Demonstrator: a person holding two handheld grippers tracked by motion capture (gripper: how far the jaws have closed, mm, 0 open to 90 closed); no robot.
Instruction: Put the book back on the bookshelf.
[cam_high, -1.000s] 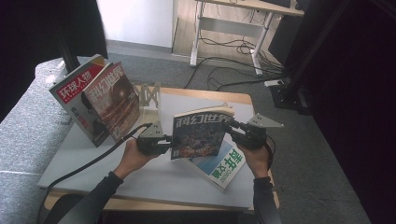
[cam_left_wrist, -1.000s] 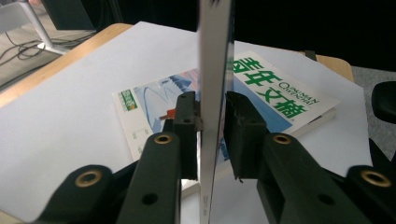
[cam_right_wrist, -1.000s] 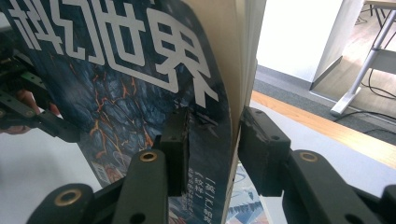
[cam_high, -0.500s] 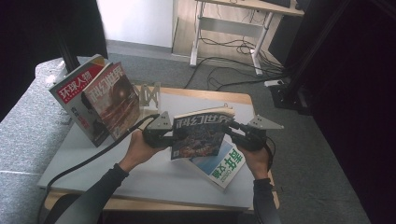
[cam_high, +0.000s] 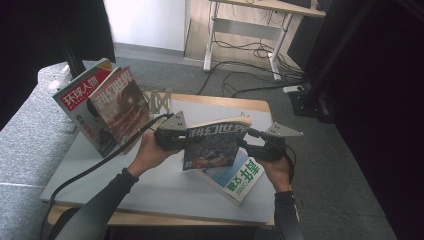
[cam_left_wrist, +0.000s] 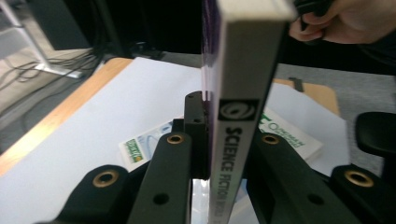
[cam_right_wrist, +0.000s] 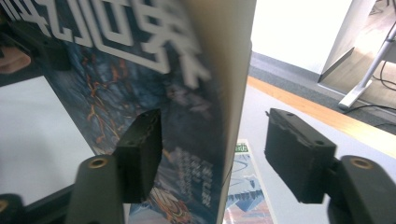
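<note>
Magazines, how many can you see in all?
4. Two lean together in the stand at the left: a red-topped magazine and a brown-covered magazine. A dark blue magazine is held upright between the grippers. A green-lettered magazine lies flat beneath. More may hide behind.

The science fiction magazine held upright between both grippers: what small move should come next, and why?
Probably draw the right gripper back off the magazine. Its jaws have just been opening and stand apart from the magazine's free edge, while the left gripper is clamped on the spine and seems to carry it alone, clear to go toward the magazines leaning in the rack.
</note>
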